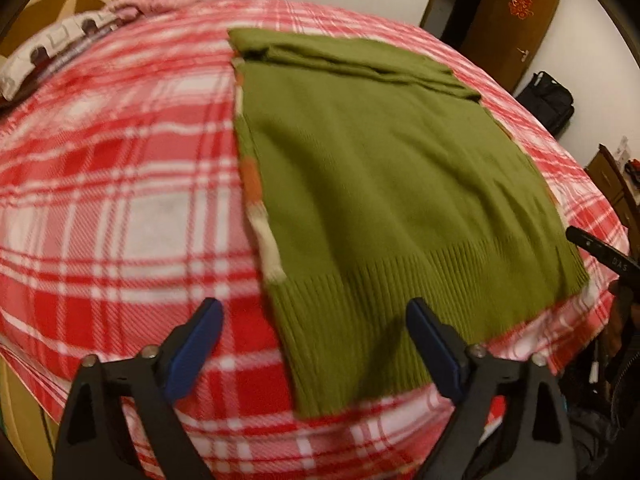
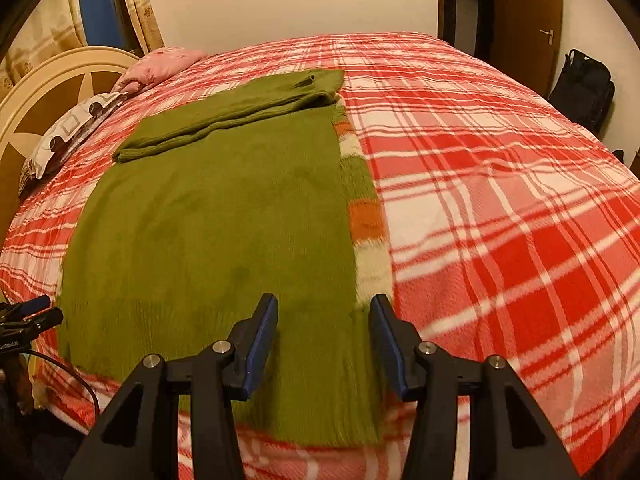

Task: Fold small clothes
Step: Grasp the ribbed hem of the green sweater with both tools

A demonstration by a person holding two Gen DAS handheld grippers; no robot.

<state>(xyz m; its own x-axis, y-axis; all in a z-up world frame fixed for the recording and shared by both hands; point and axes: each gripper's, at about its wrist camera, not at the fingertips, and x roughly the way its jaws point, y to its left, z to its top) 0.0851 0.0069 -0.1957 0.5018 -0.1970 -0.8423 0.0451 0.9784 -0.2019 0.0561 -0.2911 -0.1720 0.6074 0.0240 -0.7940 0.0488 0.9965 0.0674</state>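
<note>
Sweater: your green sweater (image 1: 392, 184) lies flat on the plaid blanket (image 1: 120, 184), sleeves folded across its far end.
Left gripper (image 1: 314, 346): spread wide over the ribbed hem's corner, nothing pinched.
Right gripper (image 2: 324, 346): jaws apart above the hem's other corner, empty.
Left view only: a wooden cabinet (image 1: 508, 24).
Right view only: headboard (image 2: 60, 100), curtains (image 2: 44, 28).
Around: pillows (image 2: 76, 132), black bag (image 2: 584, 88).
</note>
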